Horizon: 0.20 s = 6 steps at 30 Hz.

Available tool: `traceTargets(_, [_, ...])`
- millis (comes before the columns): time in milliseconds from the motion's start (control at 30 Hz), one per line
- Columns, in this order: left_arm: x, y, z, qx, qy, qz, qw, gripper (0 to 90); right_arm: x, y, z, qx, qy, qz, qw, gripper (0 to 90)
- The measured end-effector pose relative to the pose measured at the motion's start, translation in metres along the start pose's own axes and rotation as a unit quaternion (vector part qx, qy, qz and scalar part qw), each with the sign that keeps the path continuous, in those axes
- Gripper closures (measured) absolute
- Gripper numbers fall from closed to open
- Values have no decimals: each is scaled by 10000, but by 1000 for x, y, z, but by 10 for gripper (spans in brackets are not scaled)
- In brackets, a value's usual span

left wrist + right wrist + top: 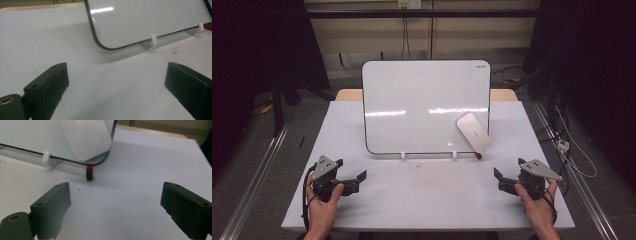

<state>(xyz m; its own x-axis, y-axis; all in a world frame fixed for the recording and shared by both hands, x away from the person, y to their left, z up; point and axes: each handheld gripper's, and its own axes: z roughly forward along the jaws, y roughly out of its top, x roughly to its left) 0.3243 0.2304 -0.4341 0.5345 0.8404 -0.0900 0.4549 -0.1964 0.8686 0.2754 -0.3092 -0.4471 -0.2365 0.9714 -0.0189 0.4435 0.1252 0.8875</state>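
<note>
Eraser [473, 132]: pale, rounded-rectangle pad stuck on the whiteboard's lower right corner, tilted; it's the thing nearest the right tool.
Whiteboard [422, 100]: propped upright on two little white feet mid-bench, face wiped clean.
Red-and-black bit [89, 173]: sits on the bench right under the board's corner, just below the eraser.
Right tool [508, 176]: jaws spread wide, nothing between them, pointing toward that corner.
Left tool [350, 175]: also gaping, empty, low over the bench [422, 200] at the front left.
</note>
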Motion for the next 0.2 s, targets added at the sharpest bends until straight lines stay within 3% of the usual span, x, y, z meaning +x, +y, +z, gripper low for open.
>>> traceTargets(200, [1, -1, -1, -13, -39, -33, 10000, 52, -2, 1, 4, 90, 30, 71, 9999, 85])
